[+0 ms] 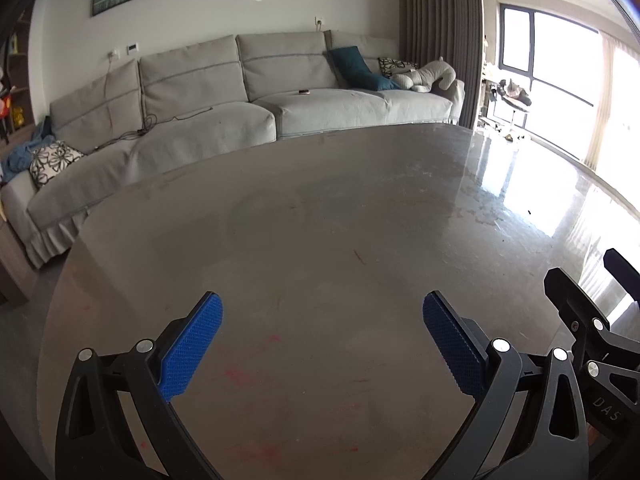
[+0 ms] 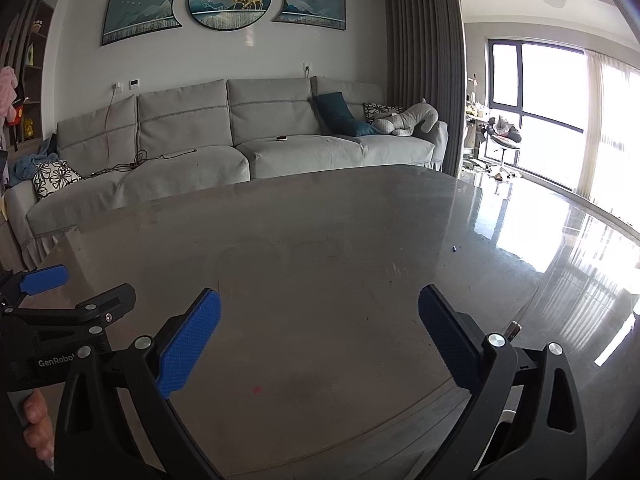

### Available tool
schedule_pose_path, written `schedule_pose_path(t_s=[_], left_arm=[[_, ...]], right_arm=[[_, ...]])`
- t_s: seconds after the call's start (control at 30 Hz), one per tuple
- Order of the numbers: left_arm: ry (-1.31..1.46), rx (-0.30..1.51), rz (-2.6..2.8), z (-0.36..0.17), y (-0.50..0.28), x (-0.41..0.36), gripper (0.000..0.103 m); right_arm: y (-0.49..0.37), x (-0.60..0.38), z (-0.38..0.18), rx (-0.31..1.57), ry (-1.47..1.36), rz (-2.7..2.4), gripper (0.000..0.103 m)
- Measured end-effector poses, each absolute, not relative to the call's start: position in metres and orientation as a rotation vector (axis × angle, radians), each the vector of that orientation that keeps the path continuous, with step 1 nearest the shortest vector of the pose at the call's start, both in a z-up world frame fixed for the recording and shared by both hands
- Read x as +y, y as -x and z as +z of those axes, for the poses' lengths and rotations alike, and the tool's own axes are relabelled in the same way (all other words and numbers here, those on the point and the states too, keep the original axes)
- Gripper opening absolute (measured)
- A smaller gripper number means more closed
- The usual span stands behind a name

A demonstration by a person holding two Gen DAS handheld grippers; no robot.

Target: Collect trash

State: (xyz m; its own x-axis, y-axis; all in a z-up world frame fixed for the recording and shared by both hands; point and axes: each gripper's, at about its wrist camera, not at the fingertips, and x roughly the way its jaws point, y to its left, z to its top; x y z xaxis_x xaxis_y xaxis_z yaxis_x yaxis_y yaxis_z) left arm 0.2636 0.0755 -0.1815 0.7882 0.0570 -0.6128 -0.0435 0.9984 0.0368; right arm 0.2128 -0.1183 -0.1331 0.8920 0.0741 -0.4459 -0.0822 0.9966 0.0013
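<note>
- Left wrist view: left gripper (image 1: 322,336) spread wide, empty, above grey table (image 1: 320,208); only red smudges (image 1: 240,376) and a thin brown scrap (image 1: 359,257) as trash; "DAS" read on right gripper (image 1: 592,332) alongside.
- Right wrist view: right gripper (image 2: 319,332) spread, empty; tiny dark speck (image 2: 454,248) far right on table (image 2: 320,220); "GenRobot" on left gripper (image 2: 52,304), itself spread.

White lettering "GenRobo", cut off at its end, stands on the left gripper (image 2: 76,300) body at the right wrist view's lower left, and "DAS" on the right gripper (image 1: 592,320) body at the left wrist view's lower right.
</note>
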Motion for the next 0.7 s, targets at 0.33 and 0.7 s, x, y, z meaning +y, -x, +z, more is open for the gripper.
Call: schedule_pose_path(t_s=[0.33, 0.7], left_arm=[[-0.035, 0.653, 0.050, -0.1806, -0.2626, 0.0732, 0.098], [-0.032, 0.659, 0.066, -0.1817, -0.2637, 0.0754, 0.098]], right_arm=[[-0.2122, -0.1138, -0.1367, 0.461, 0.016, 0.075, 0.098], [-0.2121, -0.1132, -0.1392, 0.463, 0.027, 0.075, 0.098]])
